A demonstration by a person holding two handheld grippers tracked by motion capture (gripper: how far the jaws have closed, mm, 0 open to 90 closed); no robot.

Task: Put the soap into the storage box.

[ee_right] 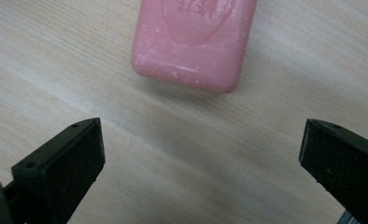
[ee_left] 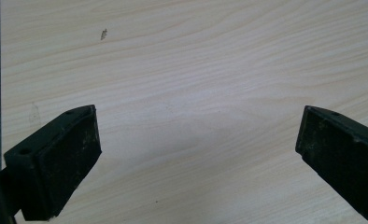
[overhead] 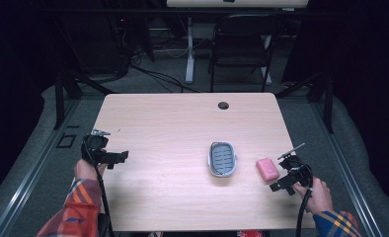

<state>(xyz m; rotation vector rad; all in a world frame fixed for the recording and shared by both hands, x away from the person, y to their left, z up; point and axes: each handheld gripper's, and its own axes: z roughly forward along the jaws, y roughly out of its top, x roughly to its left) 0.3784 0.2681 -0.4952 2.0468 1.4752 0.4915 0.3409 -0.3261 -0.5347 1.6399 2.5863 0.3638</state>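
A pink bar of soap (overhead: 267,169) lay flat on the pale wooden surface (overhead: 173,128), toward the right near part of it. Just to its left, apart from it, sat a grey oval soap dish (overhead: 222,158) with a slotted floor, holding nothing.

The right gripper (overhead: 283,184) hovered just near and right of the soap, held in the person's right hand (overhead: 319,194), with its black cable trailing back toward the near edge. In the right gripper view, its fingers (ee_right: 63,168) stood wide apart, with bare wood between them, and the soap (ee_right: 194,39) lay just beyond the tips, not touched by either one. The bar showed a stamped mark on its top face and some white flecks along its edges.

The left gripper (overhead: 117,157) was well apart from all this, over the left edge of the surface, held in the left hand (overhead: 87,168), whose plaid sleeve (overhead: 76,207) came in from the near side. Its fingers (ee_left: 56,163) were likewise spread wide, holding nothing, with only wood grain and a small dark speck (ee_left: 103,33) ahead of them in the left gripper view.

A round cable hole (overhead: 223,105) sat near the far edge of the surface, and a dark chair (overhead: 242,44) stood beyond it.
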